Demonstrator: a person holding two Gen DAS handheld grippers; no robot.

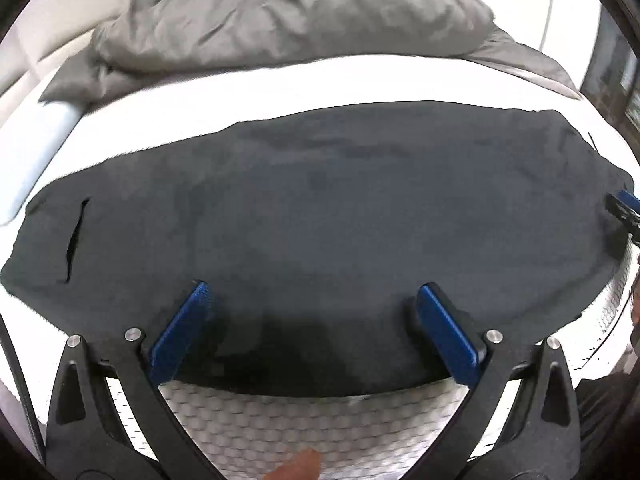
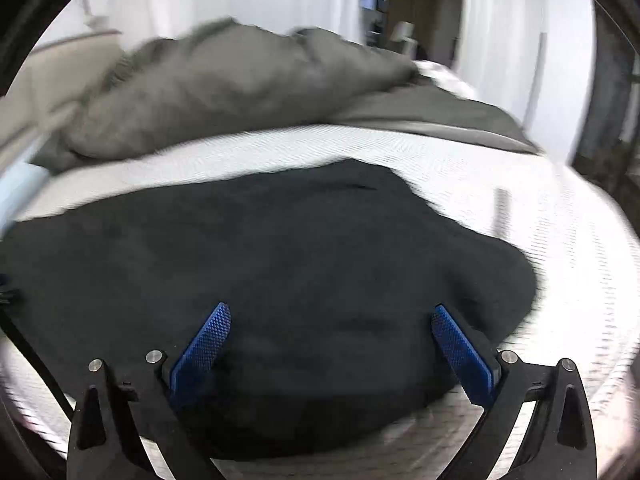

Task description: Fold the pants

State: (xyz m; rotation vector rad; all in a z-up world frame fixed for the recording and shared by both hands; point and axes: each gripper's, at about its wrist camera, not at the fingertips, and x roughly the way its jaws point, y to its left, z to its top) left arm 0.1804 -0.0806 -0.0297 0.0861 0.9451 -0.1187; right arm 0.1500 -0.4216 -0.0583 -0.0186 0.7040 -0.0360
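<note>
Pants: the dark pants (image 1: 320,208) are lying spread flat across the near part of the mattress (image 1: 280,80), reaching its near edge.
Pocket: a slit pocket (image 1: 76,236) is showing near the garment's left end.
Left gripper: the left gripper (image 1: 312,300) is hovering over the near edge of the pants, jaws standing wide apart, clamping nothing.
Right gripper: the right gripper (image 2: 332,316) is hovering over the garment's right portion, jaws likewise spread apart and empty; this view is blurring.
Duvet: a grey duvet (image 1: 280,20) is lying bunched along the far side of the mattress.
Person: a fingertip (image 1: 298,468) is showing at the bottom edge.
</note>
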